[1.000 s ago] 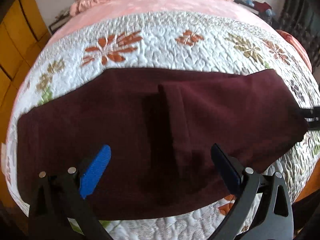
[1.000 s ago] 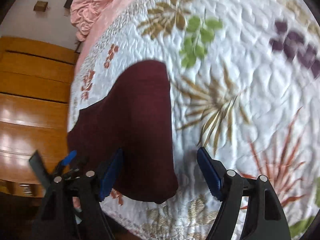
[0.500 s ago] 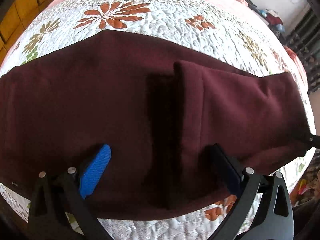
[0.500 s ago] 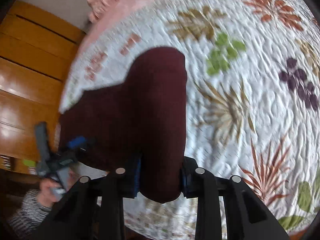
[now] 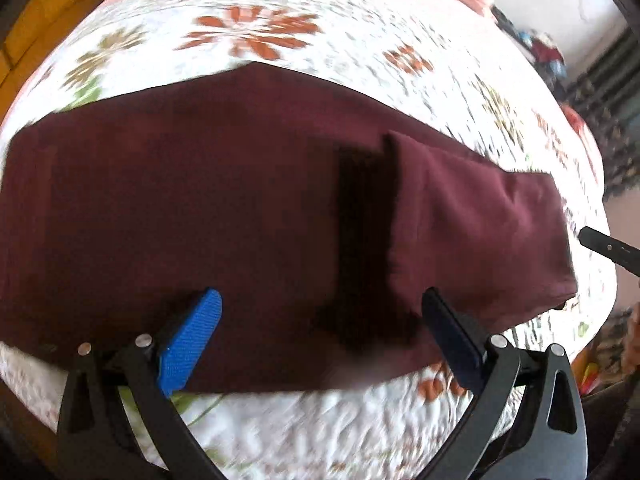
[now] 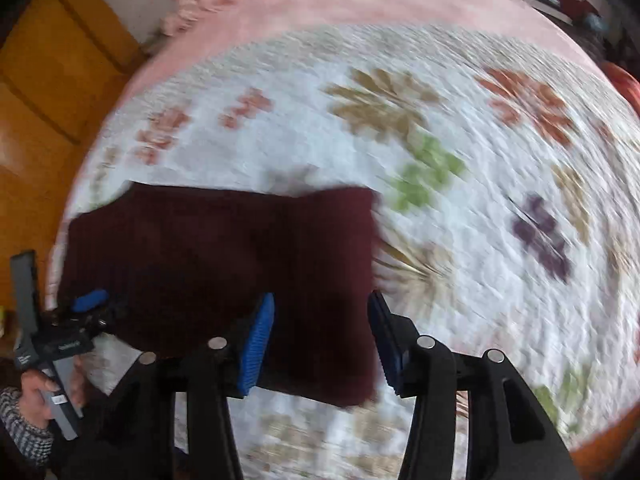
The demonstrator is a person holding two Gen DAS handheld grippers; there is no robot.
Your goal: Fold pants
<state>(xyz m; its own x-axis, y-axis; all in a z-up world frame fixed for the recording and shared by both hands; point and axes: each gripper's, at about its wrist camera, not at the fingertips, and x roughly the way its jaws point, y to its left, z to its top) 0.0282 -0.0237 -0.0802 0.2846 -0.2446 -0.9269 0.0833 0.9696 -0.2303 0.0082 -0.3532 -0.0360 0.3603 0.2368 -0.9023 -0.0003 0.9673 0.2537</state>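
A: Where are the pants (image 5: 240, 208)?
B: Flat on the quilt (image 5: 320, 52), one end already folded over. The right gripper (image 6: 320, 344) has just been opening and holds no cloth; the left gripper (image 5: 320, 332) is open too.
A: Next?
B: I think grip both layers at the fold's corners and lift evenly.

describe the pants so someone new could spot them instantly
Start at the bed, covered by a white quilt with leaf and flower prints. Near its front edge lie the pants, dark maroon, one end folded back over the rest. They are the only plain, unpatterned cloth on it.
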